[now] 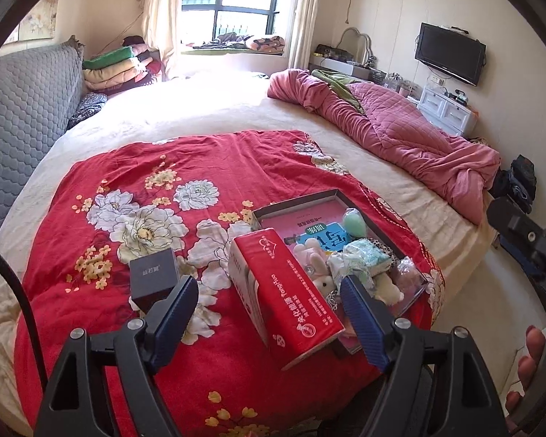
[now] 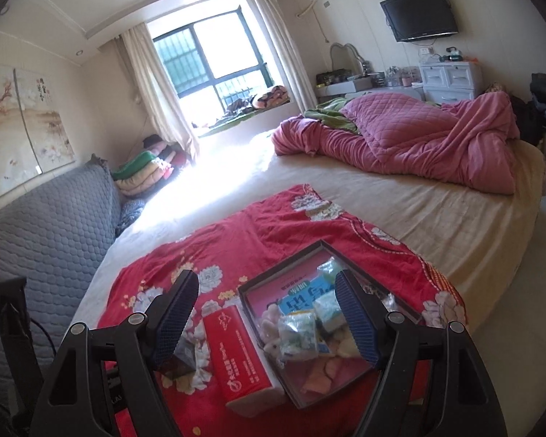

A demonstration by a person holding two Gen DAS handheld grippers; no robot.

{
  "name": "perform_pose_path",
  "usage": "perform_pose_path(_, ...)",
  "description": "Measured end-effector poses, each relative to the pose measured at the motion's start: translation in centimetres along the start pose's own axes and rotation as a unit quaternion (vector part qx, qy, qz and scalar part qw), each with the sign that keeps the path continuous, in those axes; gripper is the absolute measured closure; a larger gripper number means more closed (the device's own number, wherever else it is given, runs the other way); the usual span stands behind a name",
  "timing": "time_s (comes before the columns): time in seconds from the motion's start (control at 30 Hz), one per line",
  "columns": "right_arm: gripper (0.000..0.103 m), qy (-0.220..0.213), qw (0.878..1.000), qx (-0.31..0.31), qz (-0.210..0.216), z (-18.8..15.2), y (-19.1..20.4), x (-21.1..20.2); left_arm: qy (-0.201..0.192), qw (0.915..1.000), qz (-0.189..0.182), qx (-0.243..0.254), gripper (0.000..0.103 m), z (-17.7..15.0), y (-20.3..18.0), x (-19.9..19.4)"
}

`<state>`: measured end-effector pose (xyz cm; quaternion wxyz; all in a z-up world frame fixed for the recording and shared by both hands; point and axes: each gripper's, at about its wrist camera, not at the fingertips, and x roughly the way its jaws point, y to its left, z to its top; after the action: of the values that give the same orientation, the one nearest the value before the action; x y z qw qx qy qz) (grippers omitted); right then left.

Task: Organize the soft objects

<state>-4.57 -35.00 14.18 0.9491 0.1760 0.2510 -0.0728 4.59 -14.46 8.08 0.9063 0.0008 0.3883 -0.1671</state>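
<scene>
The soft toys lie heaped in a shallow dark tray on a red flowered blanket, with a red tissue pack leaning on the tray's left edge. The left gripper and right gripper hang above, fingers spread and empty. Only the left view shows clearly a small dark box, lettering too small to read, and fingers at its right edge. The bed holds a pink quilt; a television hangs on the wall.

The dark box sits blurred, half hidden behind the right tongs' finger.
</scene>
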Motion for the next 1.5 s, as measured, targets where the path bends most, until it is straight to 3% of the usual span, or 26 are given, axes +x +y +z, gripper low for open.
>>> perform_pose_path(0.37,0.024,0.015,0.998,-0.04,-0.038,-4.0,1.4,-1.2,0.001,1.0,-0.002,-0.005,0.023,-2.2,0.5,-0.8)
perform_pose_path(0.8,0.024,0.007,0.996,-0.067,-0.058,-4.1,2.1,-1.5,0.0,0.9999,0.013,-0.009,0.023,-3.0,1.2,-1.2)
perform_pose_path(1.2,0.024,0.037,0.992,-0.096,-0.075,-7.4,2.5,-1.4,-0.002,0.9998,0.007,-0.017,0.022,-4.4,1.9,-1.1)
perform_pose_path(1.5,0.024,0.073,0.988,-0.099,-0.089,-9.9,1.8,-0.6,0.025,0.9996,0.013,-0.007,0.022,-6.5,1.4,0.8)
